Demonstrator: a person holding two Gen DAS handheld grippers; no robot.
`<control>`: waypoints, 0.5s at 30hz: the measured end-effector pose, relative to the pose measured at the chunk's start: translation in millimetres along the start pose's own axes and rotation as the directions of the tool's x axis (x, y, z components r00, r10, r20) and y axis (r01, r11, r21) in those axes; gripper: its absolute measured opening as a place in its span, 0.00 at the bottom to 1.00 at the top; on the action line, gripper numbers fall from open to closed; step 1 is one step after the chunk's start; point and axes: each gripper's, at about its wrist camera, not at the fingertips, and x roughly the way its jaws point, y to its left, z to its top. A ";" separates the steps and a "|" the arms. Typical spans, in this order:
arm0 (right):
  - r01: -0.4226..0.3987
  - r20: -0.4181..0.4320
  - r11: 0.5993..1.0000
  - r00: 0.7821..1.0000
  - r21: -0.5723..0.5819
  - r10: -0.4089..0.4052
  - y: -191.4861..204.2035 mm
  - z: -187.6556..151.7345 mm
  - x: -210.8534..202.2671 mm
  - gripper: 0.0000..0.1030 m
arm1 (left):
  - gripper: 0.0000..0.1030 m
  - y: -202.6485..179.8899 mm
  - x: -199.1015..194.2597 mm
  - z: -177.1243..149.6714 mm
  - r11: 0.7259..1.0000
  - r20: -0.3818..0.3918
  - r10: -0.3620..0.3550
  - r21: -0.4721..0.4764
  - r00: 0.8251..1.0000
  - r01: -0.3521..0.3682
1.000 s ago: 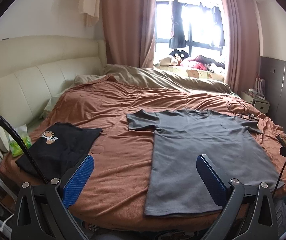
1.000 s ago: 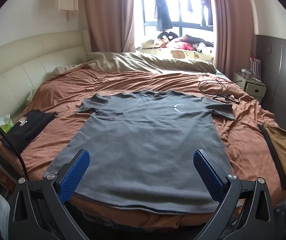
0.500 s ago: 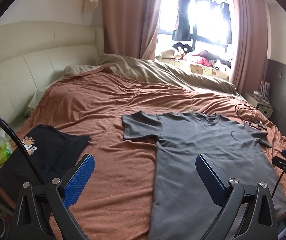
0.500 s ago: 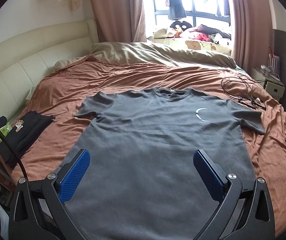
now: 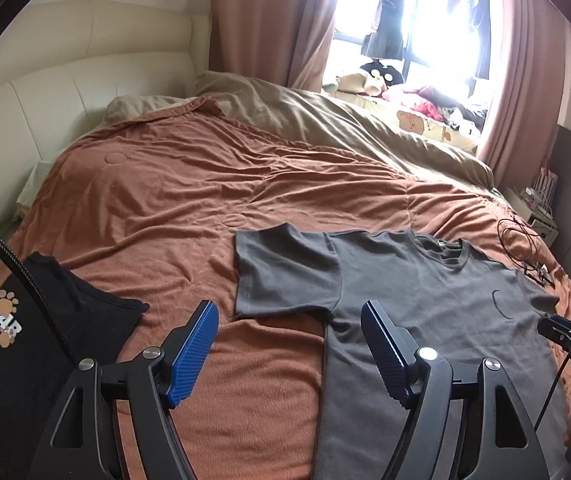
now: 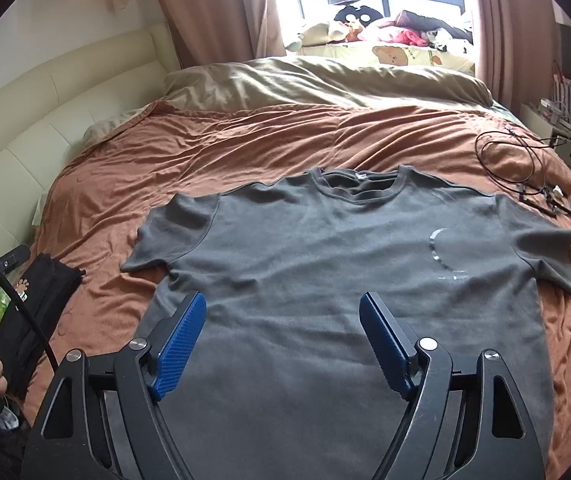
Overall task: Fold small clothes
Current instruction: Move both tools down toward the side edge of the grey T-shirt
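Note:
A grey T-shirt (image 6: 325, 264) lies flat, front up, on the brown bedspread (image 6: 245, 144), collar toward the window. It also shows in the left wrist view (image 5: 425, 300). My left gripper (image 5: 289, 344) is open and empty, hovering above the bedspread beside the shirt's left sleeve (image 5: 281, 276). My right gripper (image 6: 281, 336) is open and empty above the shirt's lower body. A folded black shirt (image 5: 25, 344) with a paw print lies at the bed's left edge.
A beige duvet (image 6: 305, 80) is bunched at the far side below the window. Black cables (image 6: 525, 172) lie on the bed by the right sleeve. A cream padded headboard (image 5: 65, 88) runs along the left. A white nightstand (image 6: 557, 136) stands at the far right.
Both grippers have moved forward over the bed and closer to the shirt. Their jaws stand narrower than before but still open.

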 end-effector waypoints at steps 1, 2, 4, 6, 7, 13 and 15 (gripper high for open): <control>-0.003 -0.005 1.000 1.000 0.005 0.003 0.3 5.9 7.8 0.75 | 0.70 2.3 9.1 3.8 1.000 -0.013 -0.008 -0.013 1.000 0.008; 0.001 -0.006 1.000 1.000 0.007 -0.001 -0.5 11.9 15.0 0.74 | 0.66 5.2 17.6 7.7 1.000 -0.020 -0.012 -0.025 1.000 0.012; -0.009 -0.015 1.000 1.000 0.002 0.009 1.3 21.3 31.1 0.72 | 0.65 8.9 34.3 15.4 1.000 -0.031 -0.001 -0.021 1.000 0.000; -0.016 -0.031 1.000 0.999 -0.001 0.016 4.2 29.3 48.8 0.67 | 0.63 14.8 50.4 22.3 1.000 -0.049 0.008 -0.024 0.999 -0.009; -0.021 -0.041 1.000 0.999 -0.001 0.021 5.4 34.2 59.3 0.64 | 0.63 18.2 59.5 26.4 1.000 -0.058 0.005 -0.029 0.998 -0.007; -0.020 -0.079 1.000 0.997 0.010 0.020 10.6 55.4 116.5 0.41 | 0.63 38.6 102.2 43.3 0.997 -0.087 0.020 -0.069 0.996 -0.026; -0.019 -0.091 1.000 0.996 0.004 0.019 16.5 58.4 134.1 0.39 | 0.63 40.6 119.8 45.7 0.998 -0.104 0.030 -0.056 0.994 -0.036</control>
